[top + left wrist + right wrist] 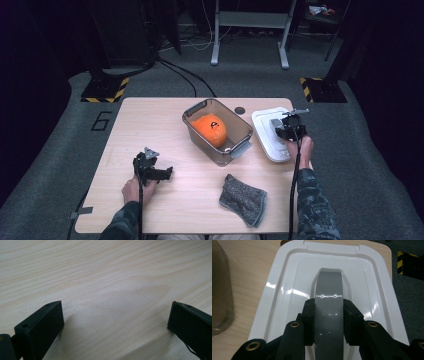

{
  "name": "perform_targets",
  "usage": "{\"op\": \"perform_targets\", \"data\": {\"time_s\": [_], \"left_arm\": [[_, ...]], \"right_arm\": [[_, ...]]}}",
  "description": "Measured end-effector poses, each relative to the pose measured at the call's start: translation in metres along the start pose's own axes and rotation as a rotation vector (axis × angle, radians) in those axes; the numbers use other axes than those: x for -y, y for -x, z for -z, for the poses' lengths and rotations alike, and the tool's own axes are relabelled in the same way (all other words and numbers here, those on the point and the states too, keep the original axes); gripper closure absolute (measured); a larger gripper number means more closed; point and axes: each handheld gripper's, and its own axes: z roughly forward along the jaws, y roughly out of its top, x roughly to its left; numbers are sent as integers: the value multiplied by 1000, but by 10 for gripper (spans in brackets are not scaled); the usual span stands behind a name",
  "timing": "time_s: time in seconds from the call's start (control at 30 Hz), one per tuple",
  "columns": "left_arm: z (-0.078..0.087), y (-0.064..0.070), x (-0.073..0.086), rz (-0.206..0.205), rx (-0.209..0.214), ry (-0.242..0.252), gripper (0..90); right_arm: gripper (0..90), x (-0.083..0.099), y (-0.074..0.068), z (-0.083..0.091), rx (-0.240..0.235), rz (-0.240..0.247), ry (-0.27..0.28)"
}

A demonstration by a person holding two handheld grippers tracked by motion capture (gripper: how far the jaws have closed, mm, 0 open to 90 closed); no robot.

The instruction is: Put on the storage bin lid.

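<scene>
Your right gripper point(329, 322) clamps the grey handle point(329, 290) of the white plastic lid point(265, 132), which lies on the pale wooden counter point(150, 120) just right of the clear plastic bin point(239, 125) holding an orange cap point(210, 129); lift straight up, keeping the lid level; your left gripper point(115, 322) rests released over bare wood; the right gripper view shows the handle squarely between the jaws, which the high view cannot resolve.

A "6" point(102, 121) marks the grey floor (left of the table).
</scene>
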Motion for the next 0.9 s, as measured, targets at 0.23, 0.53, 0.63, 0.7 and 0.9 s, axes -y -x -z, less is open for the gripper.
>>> {"op": "perform_targets", "data": {"time_s": [0.23, 0.53, 0.63, 0.7, 0.9], "left_arm": [[0, 0, 0, 1, 0, 1, 1], [0, 0, 0, 1, 1, 0, 1], [0, 0, 0, -4, -2, 2, 0], [0, 0, 0, -6, -2, 1, 0], [0, 0, 0, -6, -2, 1, 1]], "right_arm": [[669, -7, -1, 12, 0, 25, 11], [669, -20, 5, 31, -15, 26, 29], [669, -26, 7, 39, -20, 30, 37], [669, -31, 8, 44, -22, 33, 40], [669, -43, 5, 55, -26, 51, 53]]}}
